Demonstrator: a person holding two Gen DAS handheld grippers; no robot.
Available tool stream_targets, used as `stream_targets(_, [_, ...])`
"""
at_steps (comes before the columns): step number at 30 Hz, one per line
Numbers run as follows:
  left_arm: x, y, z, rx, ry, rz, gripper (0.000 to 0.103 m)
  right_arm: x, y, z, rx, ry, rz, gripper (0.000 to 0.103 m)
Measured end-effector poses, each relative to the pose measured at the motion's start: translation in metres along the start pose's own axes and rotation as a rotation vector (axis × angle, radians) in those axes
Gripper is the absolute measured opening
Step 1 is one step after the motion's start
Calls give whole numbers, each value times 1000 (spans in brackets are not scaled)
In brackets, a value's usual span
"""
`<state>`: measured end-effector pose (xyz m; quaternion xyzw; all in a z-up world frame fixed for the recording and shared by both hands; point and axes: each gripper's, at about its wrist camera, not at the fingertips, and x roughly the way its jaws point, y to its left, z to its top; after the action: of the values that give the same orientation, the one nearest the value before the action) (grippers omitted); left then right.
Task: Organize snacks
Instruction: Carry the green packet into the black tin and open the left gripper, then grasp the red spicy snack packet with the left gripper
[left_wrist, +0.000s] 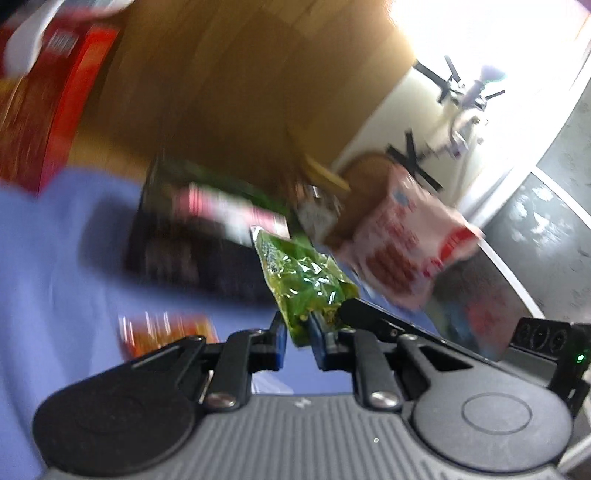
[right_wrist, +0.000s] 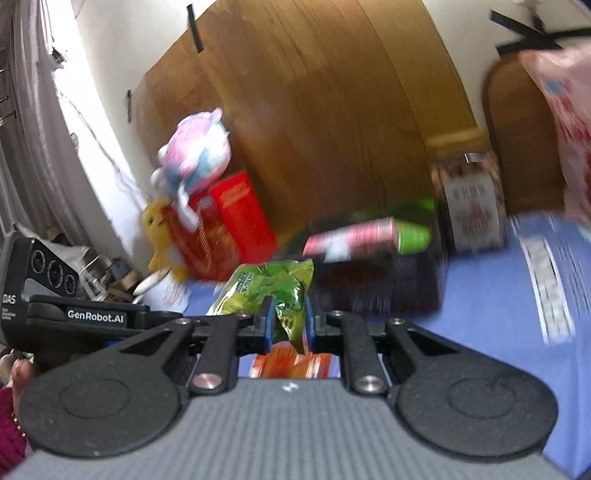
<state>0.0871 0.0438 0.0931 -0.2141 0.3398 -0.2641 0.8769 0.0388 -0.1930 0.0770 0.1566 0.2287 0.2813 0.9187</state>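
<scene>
Currently I pinch one crinkly green foil snack packet (left_wrist: 308, 280) with both left gripper (left_wrist: 298, 338) and right gripper (right_wrist: 289, 325), probably carrying it toward the dark box (right_wrist: 380, 284) at one o'clock.

Black left gripper (left_wrist: 299, 332) (blue pads, silver screws), seemingly maroon sleeve (right_wrist: 9, 424).

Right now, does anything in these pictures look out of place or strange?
Yes. Both grippers pinch the same green snack packet: the left gripper and the right gripper each hold an edge, so it hangs crumpled above the blue cloth. Also, a plush toy sits tilted on the red box.
</scene>
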Motion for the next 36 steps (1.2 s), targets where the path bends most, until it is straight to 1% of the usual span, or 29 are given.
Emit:
stream_targets(3, [23,11,40,10,-26,31,15,33,-11,32,-15,-11,-11,20])
stream_targets(4, [33,18,53,4,-32,46,16,47,-14,42,-18,-5,-15,20])
stream_targets(6, [48,30,68,-13,-33,69,16,75,-21,58,-30,19,-25,20])
stream_targets(8, [65,43,79,-40,-17,97,22,98,-27,67,-55,50,-39,20])
stream_targets(9, [73,47,81,-49,-7,112,28,107,-29,68,-59,69,-43,21])
stream_targets(11, [82,52,82,-42,1,142,37,124,-34,69,-64,110,-45,25])
stream_targets(13, [84,52,80,-20,-13,165,49,129,-35,67,-87,103,-68,27])
stream_targets(15, [77,50,79,-1,-46,189,51,124,-36,66,-93,64,-86,28])
stream_targets(19, [56,45,79,20,-88,197,53,96,-36,63,-54,-3,-75,28])
stream_targets(21, [39,42,73,22,-114,193,53,75,-32,55,-45,-30,-78,28])
stream_targets(23, [18,41,58,25,-126,188,53,53,-30,44,-29,-38,-56,28])
stream_targets(25, [2,44,35,15,-114,190,53,44,-28,30,-8,-7,-25,30])
stream_targets(26, [-2,47,25,3,-101,190,53,41,-27,20,1,25,-17,32])
stream_targets(27, [-4,52,12,-19,-79,193,53,39,-27,9,10,62,-16,32])
stream_targets(30, [-6,65,-17,-89,-23,204,53,48,-27,-17,34,143,-39,32])
stream_targets(32, [-4,74,-32,-145,3,208,53,58,-32,-27,94,195,-37,32])
stream_targets(33, [-2,78,-37,-173,15,202,53,64,-34,-30,115,209,-35,32])
stream_targets(35, [3,83,-47,-204,33,198,52,79,-34,-33,115,219,-67,32])
stream_targets(36, [6,83,-50,-207,40,209,48,84,-33,-35,111,221,-72,32])
